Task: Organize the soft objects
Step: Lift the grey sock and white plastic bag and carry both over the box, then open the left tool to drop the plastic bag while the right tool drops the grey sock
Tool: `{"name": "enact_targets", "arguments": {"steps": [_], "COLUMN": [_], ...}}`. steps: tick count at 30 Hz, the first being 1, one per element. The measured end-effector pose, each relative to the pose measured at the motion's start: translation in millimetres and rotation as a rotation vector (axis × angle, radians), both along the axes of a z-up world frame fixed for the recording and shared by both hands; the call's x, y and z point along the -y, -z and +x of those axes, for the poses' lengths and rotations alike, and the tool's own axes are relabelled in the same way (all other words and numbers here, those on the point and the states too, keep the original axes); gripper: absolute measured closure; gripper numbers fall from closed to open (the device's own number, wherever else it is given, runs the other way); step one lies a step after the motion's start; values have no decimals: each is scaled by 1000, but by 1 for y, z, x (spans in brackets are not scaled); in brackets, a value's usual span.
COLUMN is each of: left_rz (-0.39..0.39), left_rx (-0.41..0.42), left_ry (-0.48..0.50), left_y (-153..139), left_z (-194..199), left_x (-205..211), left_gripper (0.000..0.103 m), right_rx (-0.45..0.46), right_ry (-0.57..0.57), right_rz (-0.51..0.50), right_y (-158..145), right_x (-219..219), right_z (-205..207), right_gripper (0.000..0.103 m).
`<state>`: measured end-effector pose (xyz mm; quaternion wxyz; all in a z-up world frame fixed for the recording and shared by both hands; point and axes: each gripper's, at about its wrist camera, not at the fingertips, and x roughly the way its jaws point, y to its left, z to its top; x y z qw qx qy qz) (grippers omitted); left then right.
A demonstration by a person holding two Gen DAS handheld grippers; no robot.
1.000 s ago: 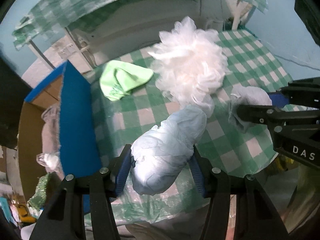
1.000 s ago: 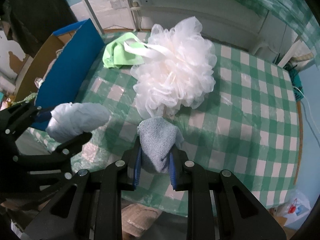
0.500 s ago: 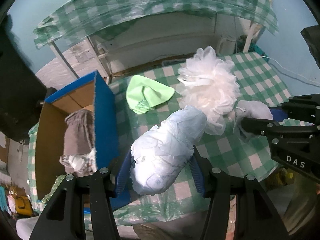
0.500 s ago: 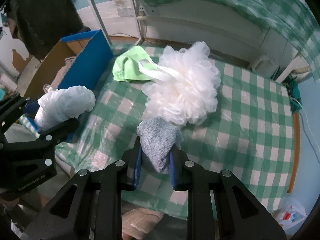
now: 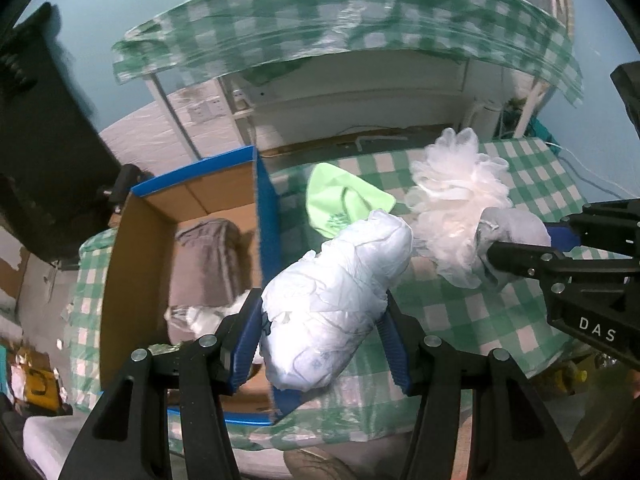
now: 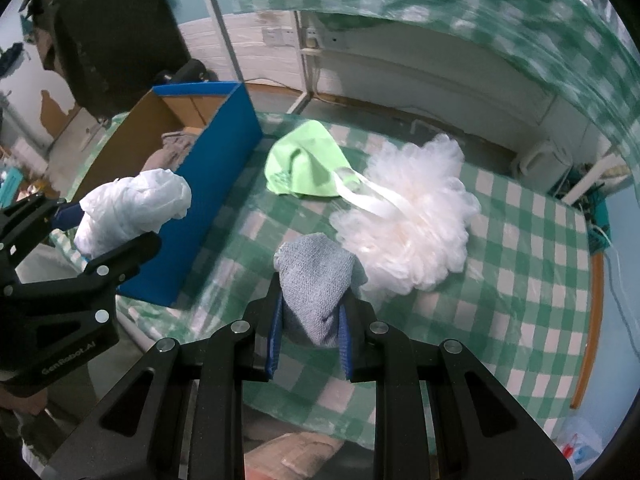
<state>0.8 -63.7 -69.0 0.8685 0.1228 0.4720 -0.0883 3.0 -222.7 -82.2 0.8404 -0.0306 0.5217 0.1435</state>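
My left gripper is shut on a white plastic-wrapped bundle, held in the air beside the blue wall of the cardboard box. The same bundle shows at the left of the right wrist view. My right gripper is shut on a folded grey-blue cloth, lifted above the checked table. A white bath pouf and a light green cloth lie on the table beyond it. The pouf and the green cloth also appear in the left wrist view.
The box stands at the table's left edge, holding a grey garment and a crumpled white item. A second checked cloth hangs over the back. A dark object stands left of the box.
Both grippers have risen and pulled back from the table with their loads. The left one has shifted toward the box, whose inside now shows more fully.
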Motion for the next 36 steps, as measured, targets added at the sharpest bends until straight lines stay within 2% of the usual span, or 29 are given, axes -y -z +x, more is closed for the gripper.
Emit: {"name": "enact_targets", "arguments": {"steps": [20, 36], "left_rz": [-57, -88], "left_rx": [-12, -40], "left_ry": [-159, -324], "left_y": [1, 14], "left_z": [14, 31], "left_x": [-76, -145], "left_gripper": [47, 47], "right_rx": [26, -23], "right_ry": [-117, -205], "right_rz": [31, 29], "right_y": [-21, -8], "right_x": [-80, -138], "right_z": [32, 48], "right_gripper": [82, 82]}}
